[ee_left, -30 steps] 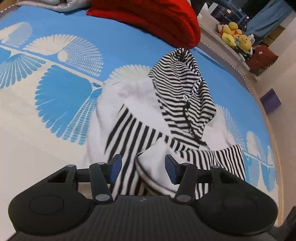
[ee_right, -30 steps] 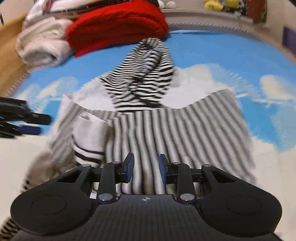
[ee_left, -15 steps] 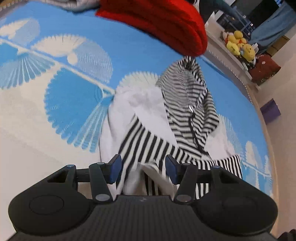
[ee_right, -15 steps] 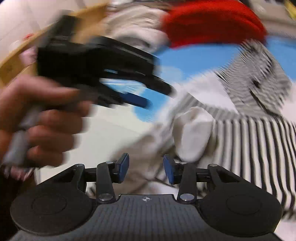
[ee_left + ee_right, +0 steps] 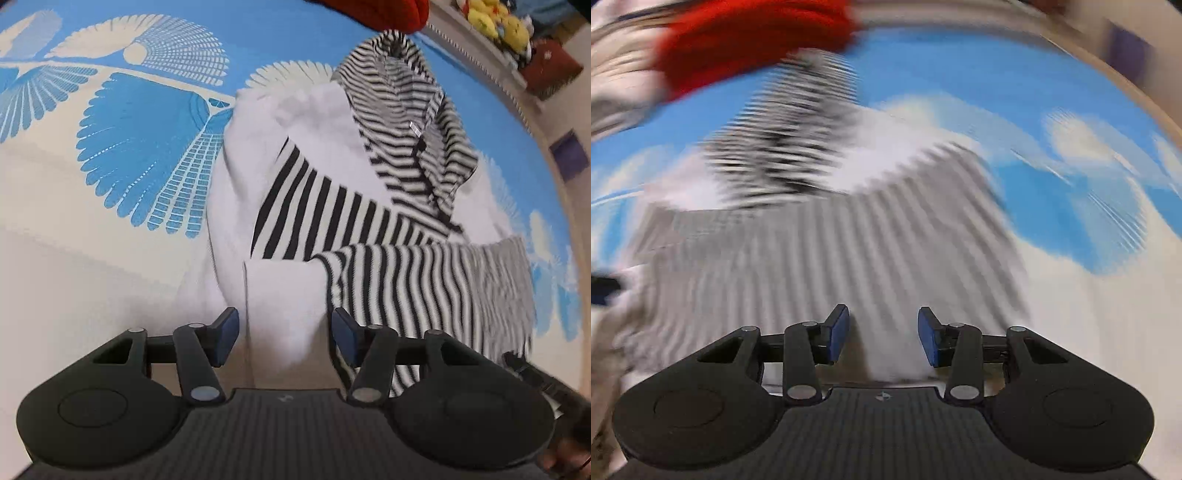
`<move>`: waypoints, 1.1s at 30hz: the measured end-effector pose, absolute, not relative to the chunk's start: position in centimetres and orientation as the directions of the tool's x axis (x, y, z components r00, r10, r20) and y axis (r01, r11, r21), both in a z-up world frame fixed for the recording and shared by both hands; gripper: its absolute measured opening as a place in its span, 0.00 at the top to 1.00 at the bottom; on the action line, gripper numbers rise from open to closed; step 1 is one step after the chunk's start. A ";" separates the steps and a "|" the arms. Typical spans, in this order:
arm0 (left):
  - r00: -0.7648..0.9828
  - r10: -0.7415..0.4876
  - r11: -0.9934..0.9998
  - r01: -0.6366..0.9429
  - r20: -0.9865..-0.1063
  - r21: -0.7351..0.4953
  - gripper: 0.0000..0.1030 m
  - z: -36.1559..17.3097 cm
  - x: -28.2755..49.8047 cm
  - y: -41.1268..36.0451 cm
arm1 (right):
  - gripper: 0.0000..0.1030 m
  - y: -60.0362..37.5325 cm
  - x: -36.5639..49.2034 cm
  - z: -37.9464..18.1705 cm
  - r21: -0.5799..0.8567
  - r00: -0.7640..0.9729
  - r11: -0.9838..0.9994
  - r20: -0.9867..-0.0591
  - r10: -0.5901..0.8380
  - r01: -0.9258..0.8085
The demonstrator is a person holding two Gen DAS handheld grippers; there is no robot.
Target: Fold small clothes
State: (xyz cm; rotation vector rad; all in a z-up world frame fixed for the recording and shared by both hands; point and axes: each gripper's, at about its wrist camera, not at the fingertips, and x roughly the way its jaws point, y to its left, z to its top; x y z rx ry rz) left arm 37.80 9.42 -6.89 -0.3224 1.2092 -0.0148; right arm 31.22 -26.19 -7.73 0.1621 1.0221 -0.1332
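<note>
A small black-and-white striped hooded garment (image 5: 388,206) lies on the blue-and-cream patterned surface (image 5: 140,147), hood pointing away, a striped part folded across its lower body. My left gripper (image 5: 284,334) is open over the garment's white near-left part, nothing between its pads. In the blurred right wrist view the same garment (image 5: 827,251) fills the middle. My right gripper (image 5: 882,334) is open just above its near striped edge, empty. The other gripper's tip (image 5: 604,286) shows at the left edge.
A red folded garment (image 5: 750,48) lies beyond the hood, also at the top of the left wrist view (image 5: 376,13). Yellow plush toys (image 5: 498,22) sit on a ledge at the far right. A purple box (image 5: 569,155) stands on the floor.
The left gripper has come closer to the garment's near-left part. The right gripper swung from left, where it faced the other hand, back to the garment's middle, opening wider.
</note>
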 end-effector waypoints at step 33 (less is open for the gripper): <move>0.395 -0.111 0.991 -0.029 -0.912 -0.133 0.63 -6.7 38.0 6.6 | 0.57 -27.0 32.2 -6.8 0.018 0.576 0.970 -0.807 -0.130 0.244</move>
